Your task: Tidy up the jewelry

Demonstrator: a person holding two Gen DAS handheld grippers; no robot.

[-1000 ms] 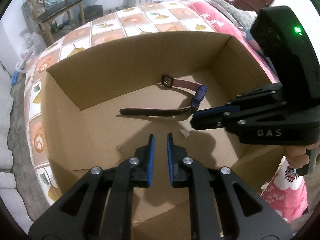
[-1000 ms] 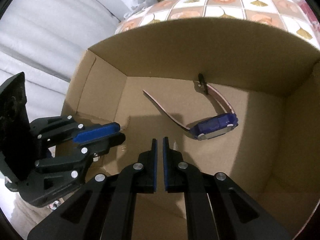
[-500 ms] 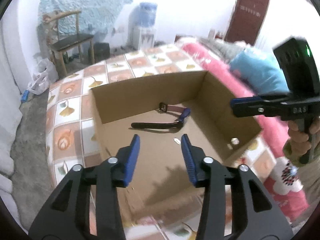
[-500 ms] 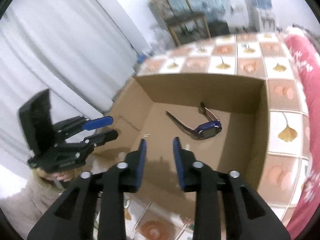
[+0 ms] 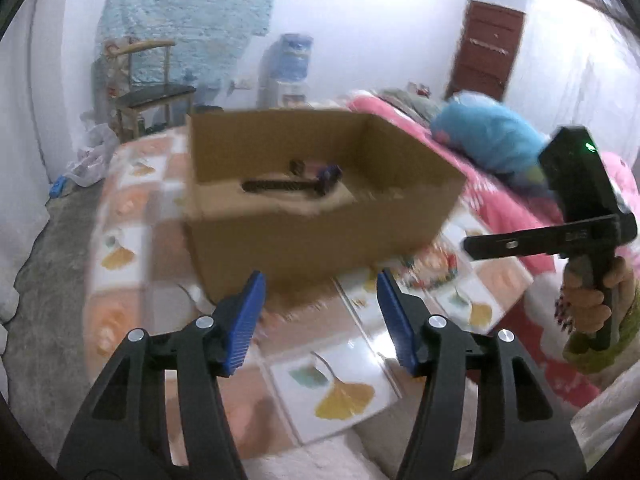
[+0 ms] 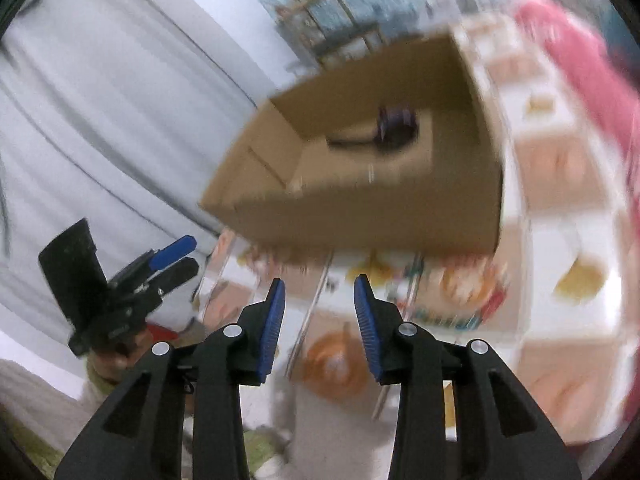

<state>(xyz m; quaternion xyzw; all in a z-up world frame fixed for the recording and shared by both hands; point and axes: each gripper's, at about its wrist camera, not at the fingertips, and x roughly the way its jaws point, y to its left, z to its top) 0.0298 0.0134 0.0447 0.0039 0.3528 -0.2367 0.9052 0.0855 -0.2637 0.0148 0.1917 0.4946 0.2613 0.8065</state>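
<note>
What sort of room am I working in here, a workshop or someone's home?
Most likely a home bedroom. The cardboard box sits on a bed with a ginkgo-print cover, beside a pink floral blanket. A wooden chair and a water dispenser stand by the far wall.

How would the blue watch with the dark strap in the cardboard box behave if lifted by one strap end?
The blue watch with the dark strap would probably dangle: its thin strap curves loosely. The chunky case likely swings lowest.
</note>
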